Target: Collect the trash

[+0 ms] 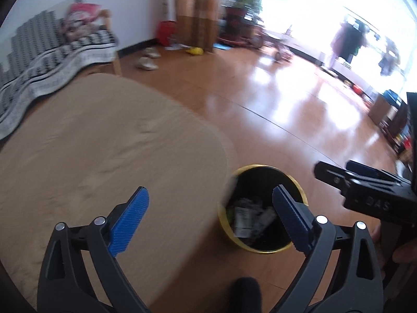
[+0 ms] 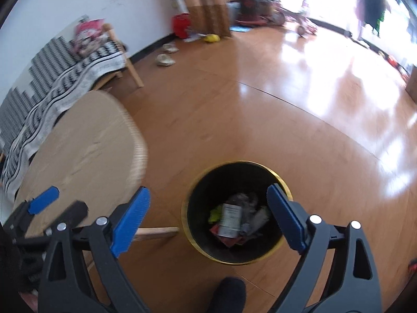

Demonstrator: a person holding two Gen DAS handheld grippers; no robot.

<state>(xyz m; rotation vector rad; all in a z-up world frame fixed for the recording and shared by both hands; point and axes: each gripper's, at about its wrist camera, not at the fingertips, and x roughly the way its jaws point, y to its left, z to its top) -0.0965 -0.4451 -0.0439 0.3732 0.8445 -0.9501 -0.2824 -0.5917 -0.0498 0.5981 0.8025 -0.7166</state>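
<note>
Between your right fingers (image 2: 285, 216) nothing is being held; the blue pads are standing wide apart, right above the bin (image 2: 237, 212) on the wooden floor (image 2: 286, 130). Your left gripper (image 1: 211, 217) is gaping just as wide and empty, hanging over the edge of the round bench (image 1: 104, 143) with the bin just beside it. The trash (image 2: 232, 220), a can and crumpled wrappers, is lying at the bottom of the bin. Judging by that, you are finishing a drop. To do it well, you are keeping both pairs spread until they are clear of the gold rim, so nothing catches. Both views are blurring, so slowing down would help. The bench top is showing no litter that I can make out.
</note>
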